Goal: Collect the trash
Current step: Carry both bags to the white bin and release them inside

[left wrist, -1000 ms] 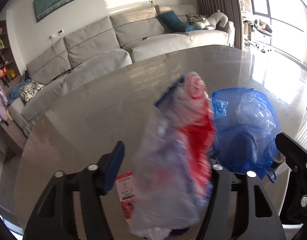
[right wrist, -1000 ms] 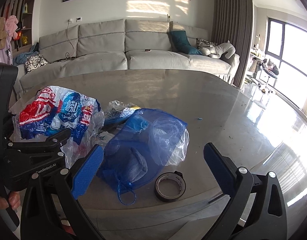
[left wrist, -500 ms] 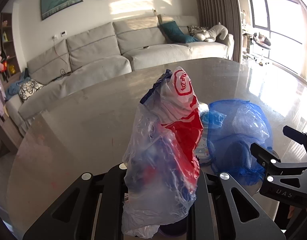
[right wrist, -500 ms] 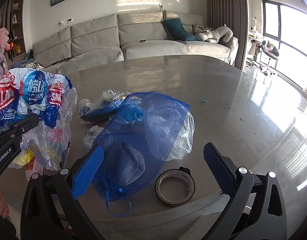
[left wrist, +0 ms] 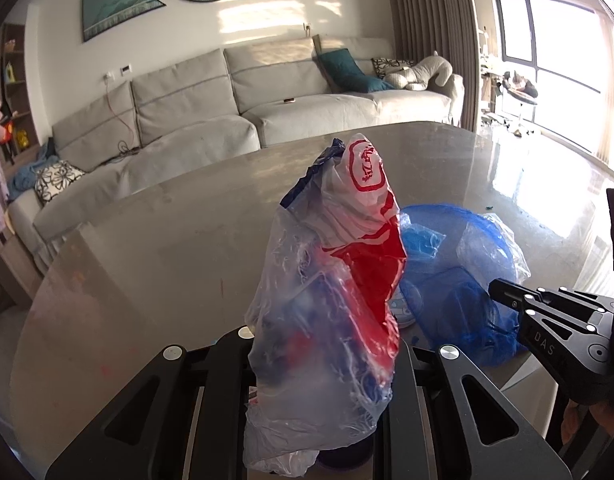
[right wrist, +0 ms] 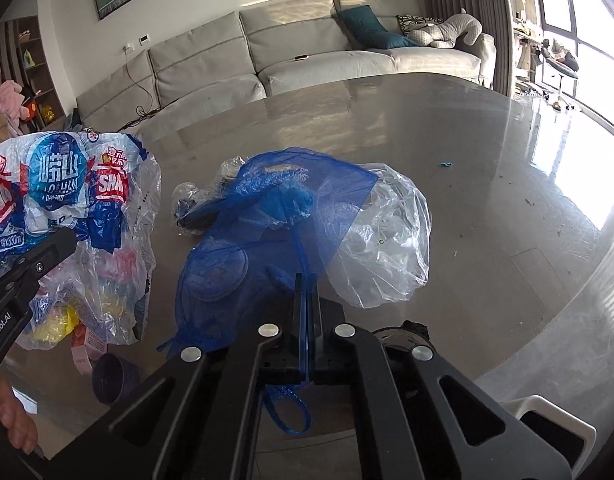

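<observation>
My left gripper [left wrist: 321, 344] is shut on a clear plastic bag printed red, white and blue [left wrist: 339, 272], holding it upright above the grey table [left wrist: 155, 248]; the bag also shows in the right wrist view [right wrist: 67, 216]. My right gripper [right wrist: 305, 284] is shut on the edge of a blue mesh bag [right wrist: 283, 224] lying on the table, also seen in the left wrist view [left wrist: 459, 280]. A crumpled clear plastic bag [right wrist: 387, 240] lies against the mesh bag's right side.
A roll of tape [right wrist: 403, 332] sits behind my right gripper's arm. A small dark purple cup [right wrist: 115, 376] and a pink label [right wrist: 83, 352] lie under the hanging bag. A white stool [right wrist: 547, 428] stands at the table's near edge. A grey sofa [left wrist: 267, 92] is beyond.
My right gripper moved forward and closed on the blue mesh bag. My left gripper closed on the printed bag and lifted it upright.
</observation>
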